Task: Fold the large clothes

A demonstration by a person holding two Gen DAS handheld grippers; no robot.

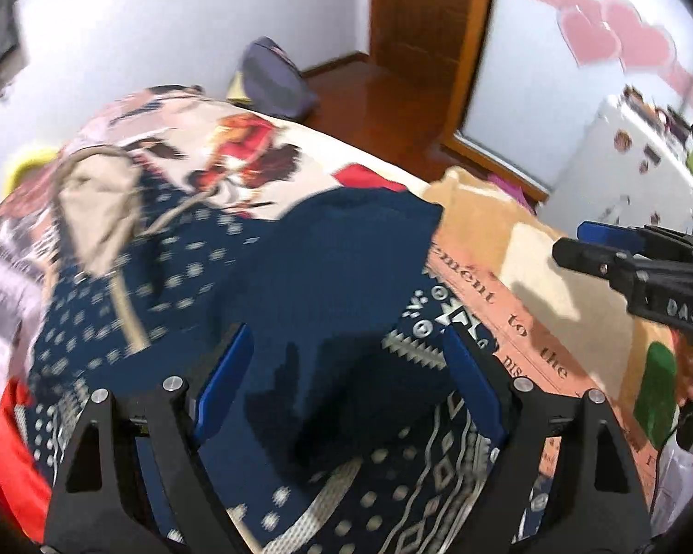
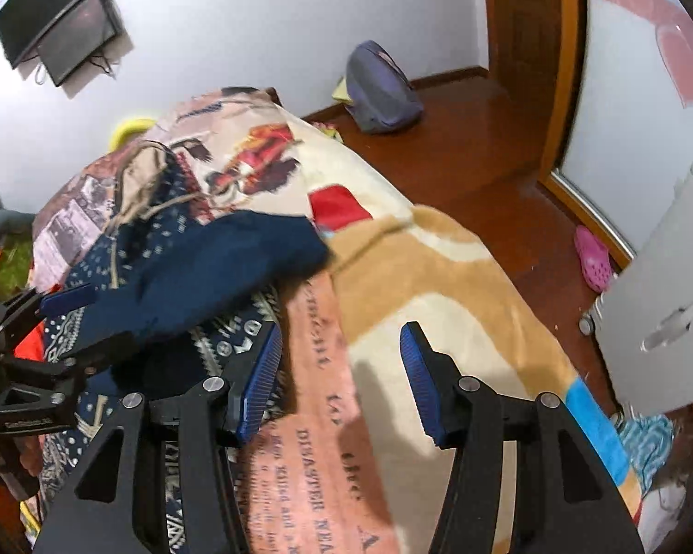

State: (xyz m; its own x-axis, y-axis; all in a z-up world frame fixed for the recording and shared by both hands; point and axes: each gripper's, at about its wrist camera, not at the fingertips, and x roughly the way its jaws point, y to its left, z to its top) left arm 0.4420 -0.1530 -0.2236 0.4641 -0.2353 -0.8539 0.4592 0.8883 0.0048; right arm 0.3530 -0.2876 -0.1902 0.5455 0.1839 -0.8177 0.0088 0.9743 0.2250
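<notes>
pink clog (image 2: 592, 258) in right view only

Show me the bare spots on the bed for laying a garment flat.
Free: the tan-and-cream blanket right of the navy patterned sweater, out to the bed's edge. Crowded: the bed's left side, where the sweater and beige garment lie.

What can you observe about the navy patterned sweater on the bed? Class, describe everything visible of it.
The navy patterned sweater looks knitted, dark blue with white dots, diamonds and zigzag bands, plus a plain navy part folded over on top. It lies crumpled, not flat, on a printed blanket covering the bed. A beige garment rests on its far end. The open left gripper hovers over it, its blue pads apart with the fabric showing between them. The open right gripper is beside its edge, over the blanket.
</notes>
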